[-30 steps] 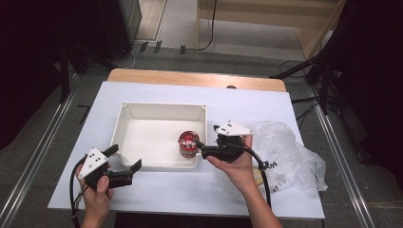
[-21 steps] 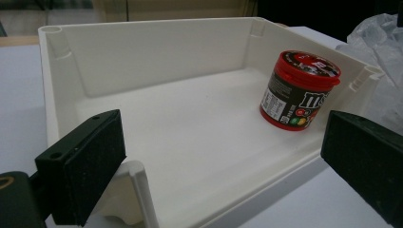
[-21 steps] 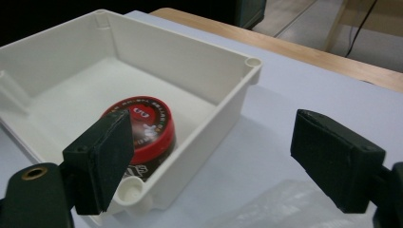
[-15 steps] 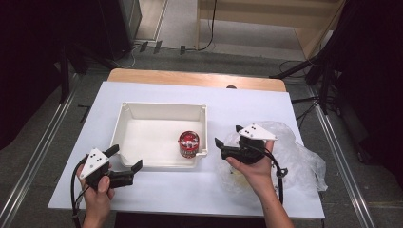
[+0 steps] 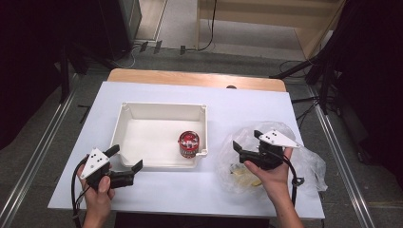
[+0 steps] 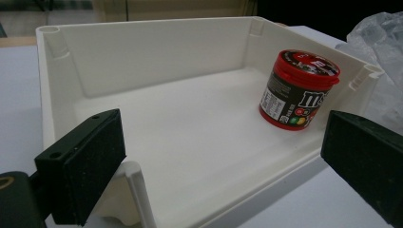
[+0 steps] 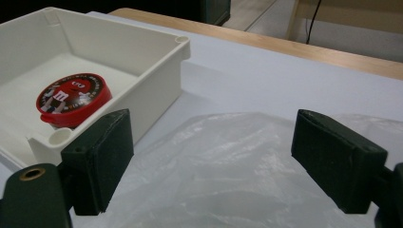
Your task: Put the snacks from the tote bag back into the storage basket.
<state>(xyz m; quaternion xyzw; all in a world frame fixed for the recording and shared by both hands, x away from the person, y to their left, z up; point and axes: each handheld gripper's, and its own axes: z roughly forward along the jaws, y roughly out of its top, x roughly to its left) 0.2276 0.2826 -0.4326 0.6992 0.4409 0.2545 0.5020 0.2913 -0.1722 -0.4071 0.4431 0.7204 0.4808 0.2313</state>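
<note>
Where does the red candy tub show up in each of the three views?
High view: red candy tub stands in the white tray's near right corner.
Left gripper view: upper right, upright, between the jaws.
Right gripper view: left, its lid facing up.
Shared landmark: the tray's corner post beside the tub.

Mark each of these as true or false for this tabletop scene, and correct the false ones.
1. The red candy tub stands upright inside the white bin. True.
2. The right hand-held gripper is clamped on the tub. False: its jaws are open above the clear plastic bag, with nothing between them.
3. The left hand-held gripper is open, at the bin's near left corner. True.
4. The tub's lid is off. False: the red lid is on.
5. The plastic bag lies inside the bin. False: it lies on the table, to the right of the bin.
</note>
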